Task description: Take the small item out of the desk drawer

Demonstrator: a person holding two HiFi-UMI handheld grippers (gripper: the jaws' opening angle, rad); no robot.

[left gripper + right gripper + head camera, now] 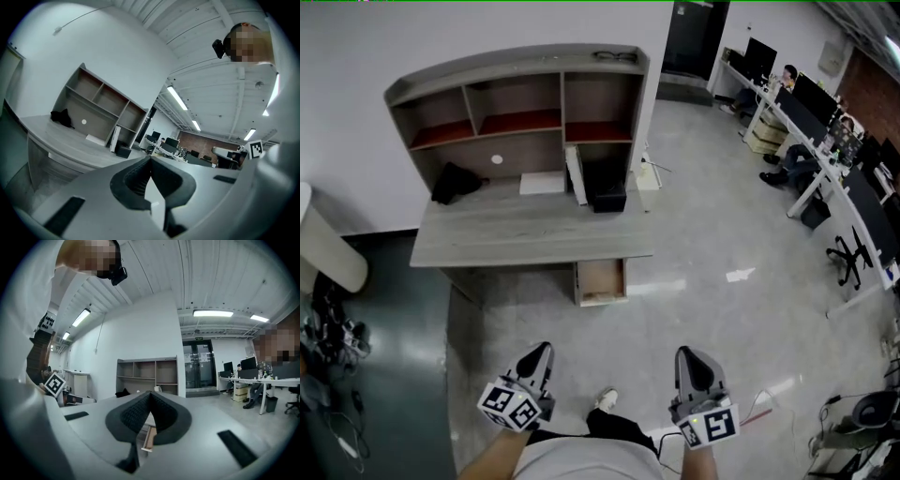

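head view: you hold left gripper (541,351) and right gripper (692,357) closed and empty, because the open drawer (601,279) under the table (525,236) sits well ahead, beyond reach.

One desk (516,234), one drawer (601,279), two grippers (541,351) (690,356)

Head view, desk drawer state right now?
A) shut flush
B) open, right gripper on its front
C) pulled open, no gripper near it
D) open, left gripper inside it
C: the drawer stands pulled out under the desk, while the left gripper and right gripper are well short of it, both shut and empty.
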